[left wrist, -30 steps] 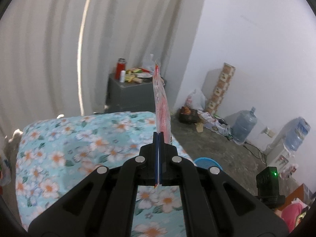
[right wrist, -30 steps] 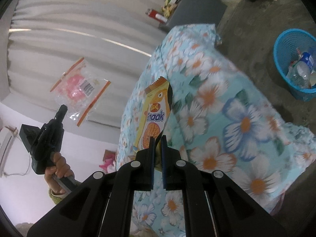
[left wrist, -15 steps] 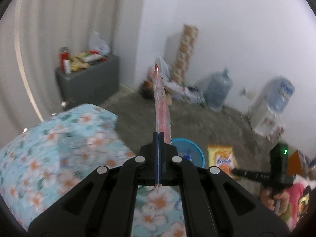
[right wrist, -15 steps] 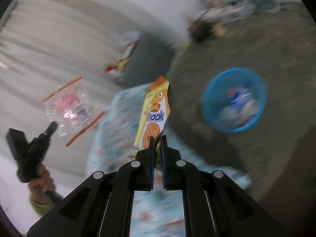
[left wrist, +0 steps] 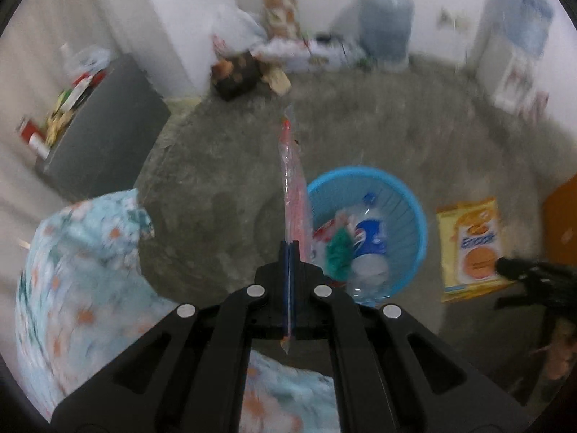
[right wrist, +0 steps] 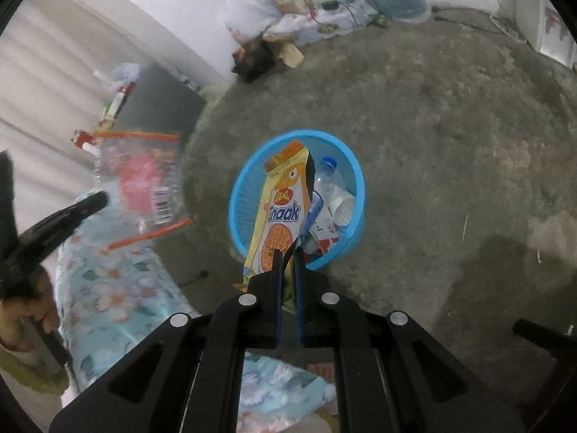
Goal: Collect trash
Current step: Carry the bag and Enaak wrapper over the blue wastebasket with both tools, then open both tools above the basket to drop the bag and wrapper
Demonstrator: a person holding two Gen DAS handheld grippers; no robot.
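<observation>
Trash: yellow biscuit wrapper (right wrist: 279, 213) pinched by its lower edge in closed right gripper (right wrist: 286, 256), clear bag (left wrist: 293, 184) clamped in closed left gripper (left wrist: 290, 249), both above blue basket (right wrist: 346, 249); light, limp, probably slippery film.

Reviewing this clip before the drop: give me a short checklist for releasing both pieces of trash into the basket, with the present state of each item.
1. Left gripper shut on the clear plastic bag: ok.
2. Right gripper shut on the snack wrapper: ok.
3. Blue basket in view on the floor: ok.
4. Basket has room above the bottle and other trash: ok.
5. Snack wrapper directly over the basket: cannot tell.
6. Plastic bag over the basket: not ok, appears off to its side.
</observation>
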